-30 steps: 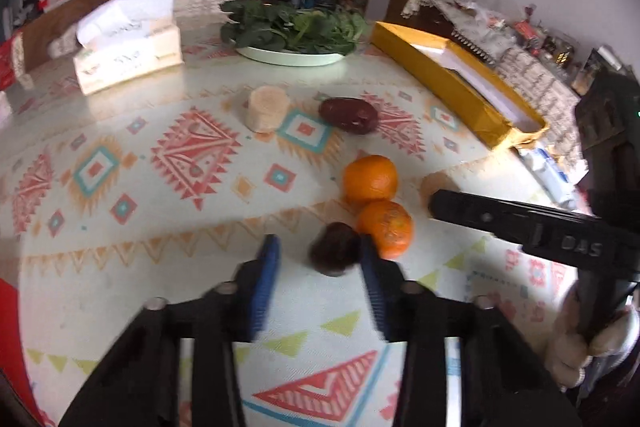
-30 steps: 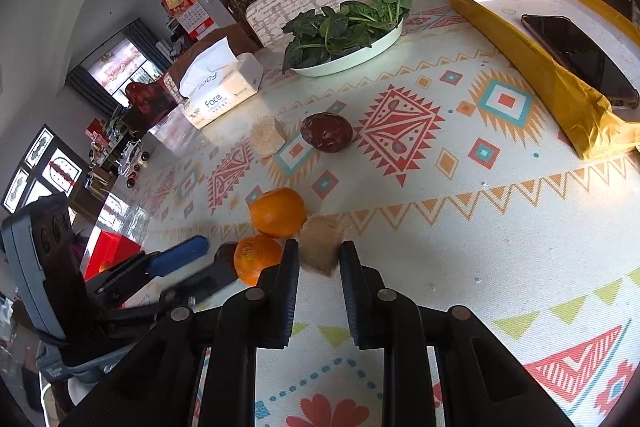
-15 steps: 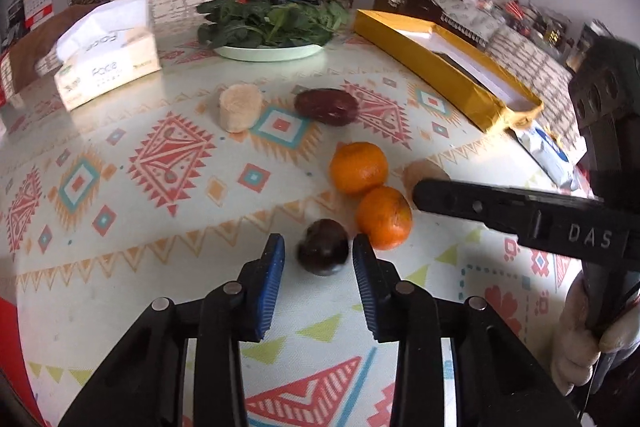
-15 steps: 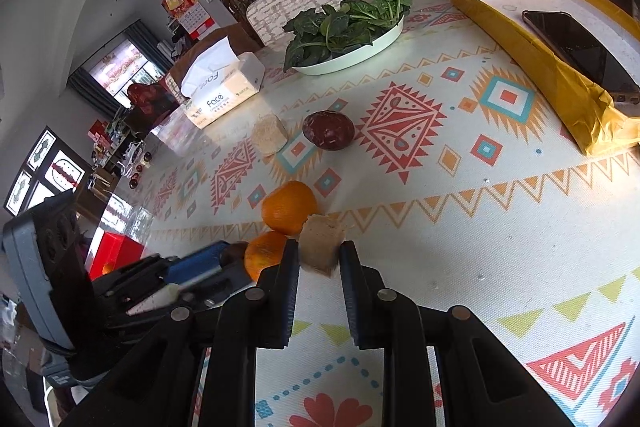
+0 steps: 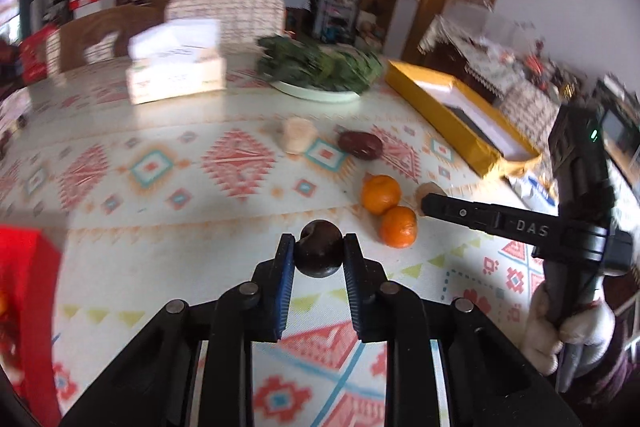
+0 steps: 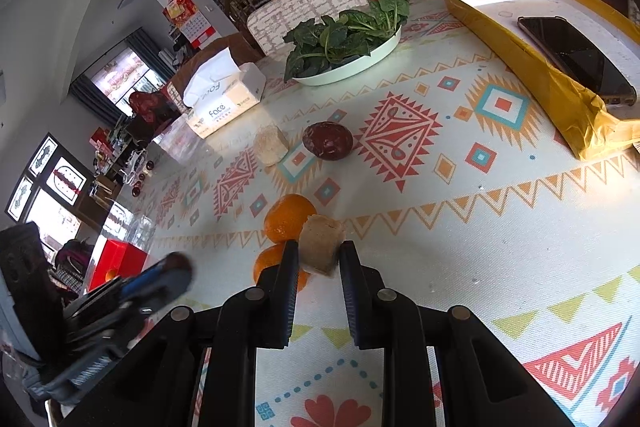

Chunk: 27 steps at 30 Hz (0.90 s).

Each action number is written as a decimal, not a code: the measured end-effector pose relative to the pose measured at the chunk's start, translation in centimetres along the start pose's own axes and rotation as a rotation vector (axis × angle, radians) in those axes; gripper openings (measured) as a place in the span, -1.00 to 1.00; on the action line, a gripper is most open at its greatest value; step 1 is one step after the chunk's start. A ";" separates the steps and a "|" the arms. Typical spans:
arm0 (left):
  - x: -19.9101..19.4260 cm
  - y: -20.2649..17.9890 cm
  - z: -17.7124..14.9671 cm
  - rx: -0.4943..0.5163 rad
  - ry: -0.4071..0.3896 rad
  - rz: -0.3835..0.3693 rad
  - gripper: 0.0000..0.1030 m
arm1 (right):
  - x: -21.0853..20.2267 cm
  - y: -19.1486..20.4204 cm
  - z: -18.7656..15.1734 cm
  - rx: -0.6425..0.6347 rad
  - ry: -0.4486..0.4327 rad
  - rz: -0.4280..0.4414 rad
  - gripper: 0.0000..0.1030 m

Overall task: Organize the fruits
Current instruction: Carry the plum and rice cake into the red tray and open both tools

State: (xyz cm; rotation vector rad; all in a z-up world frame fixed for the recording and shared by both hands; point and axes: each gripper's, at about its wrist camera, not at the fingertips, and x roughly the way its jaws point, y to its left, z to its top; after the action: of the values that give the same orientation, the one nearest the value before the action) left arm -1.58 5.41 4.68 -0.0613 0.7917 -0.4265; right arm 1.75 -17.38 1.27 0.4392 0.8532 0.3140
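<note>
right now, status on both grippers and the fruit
Left gripper shut on dark round fruit. Right gripper shut on tan chunk. Two oranges beside it, nothing blocking.

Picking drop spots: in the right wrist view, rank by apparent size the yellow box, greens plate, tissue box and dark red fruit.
1. yellow box
2. greens plate
3. tissue box
4. dark red fruit
The fruit is nearer the camera, so its true size is smaller still.

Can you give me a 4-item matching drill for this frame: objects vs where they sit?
1. dark round fruit
2. tan block
3. phone
4. leafy greens

a. on the white plate
b. between the left gripper pads
c. in the yellow box
d. between the right gripper pads

Pairs: 1-b, 2-d, 3-c, 4-a
</note>
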 end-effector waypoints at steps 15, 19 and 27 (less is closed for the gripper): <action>-15.6 14.7 -6.7 -0.352 -0.196 0.247 -0.55 | -2.2 10.2 -1.5 -0.102 0.022 0.146 -0.55; -18.9 18.6 -9.0 -0.430 -0.223 0.351 -0.55 | -0.8 15.2 -2.3 -0.170 0.062 0.189 -0.56; -20.0 22.4 -11.3 -0.504 -0.216 0.389 -0.55 | 3.9 24.7 -5.2 -0.287 0.173 0.267 -0.55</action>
State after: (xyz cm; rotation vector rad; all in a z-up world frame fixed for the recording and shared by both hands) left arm -14.16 34.91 5.47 -0.4099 0.6618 0.1540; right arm -2.14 6.99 7.93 0.2592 0.9023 0.7199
